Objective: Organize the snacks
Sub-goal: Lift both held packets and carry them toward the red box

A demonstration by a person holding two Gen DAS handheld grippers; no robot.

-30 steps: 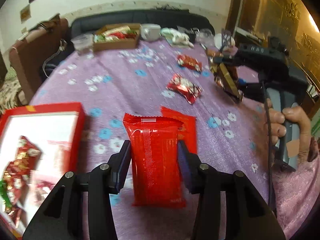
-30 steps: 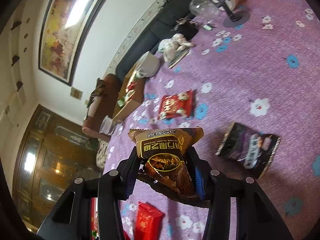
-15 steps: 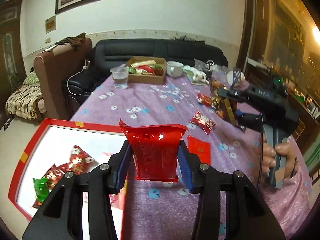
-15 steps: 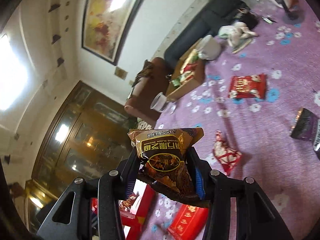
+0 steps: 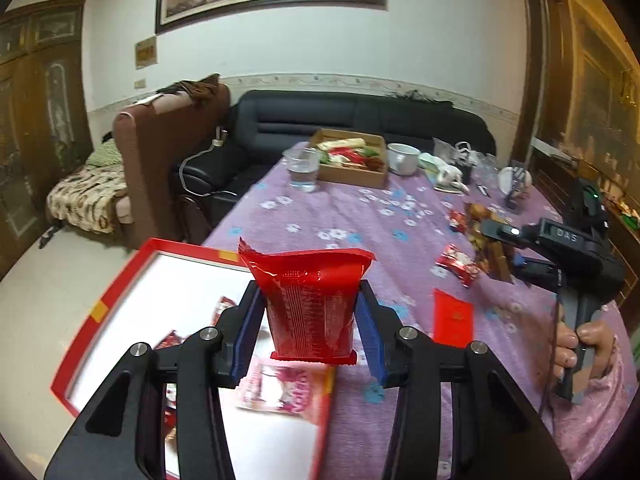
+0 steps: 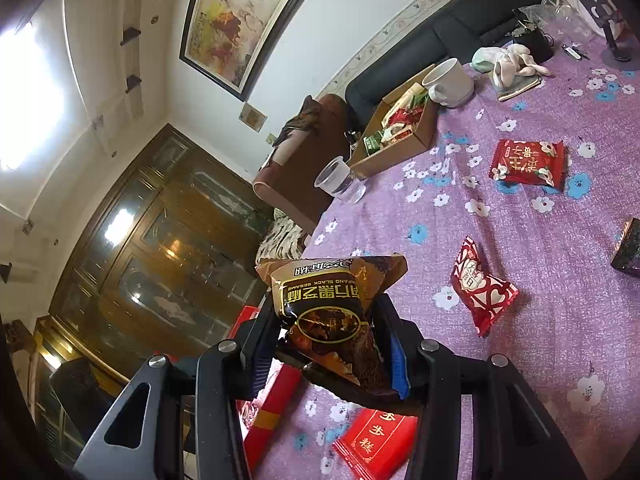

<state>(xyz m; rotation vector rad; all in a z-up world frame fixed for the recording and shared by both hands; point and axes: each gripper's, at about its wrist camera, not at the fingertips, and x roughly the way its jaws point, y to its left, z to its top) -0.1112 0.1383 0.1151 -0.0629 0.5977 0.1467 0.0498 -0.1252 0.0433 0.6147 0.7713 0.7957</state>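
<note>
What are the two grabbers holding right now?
Left gripper: closed on a red snack packet, held above the red tray.
Right gripper: closed on a brown sesame snack packet.

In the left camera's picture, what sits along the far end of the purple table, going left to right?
Clear plastic cup → cardboard box of snacks → white mug → crumpled cloth.
</note>
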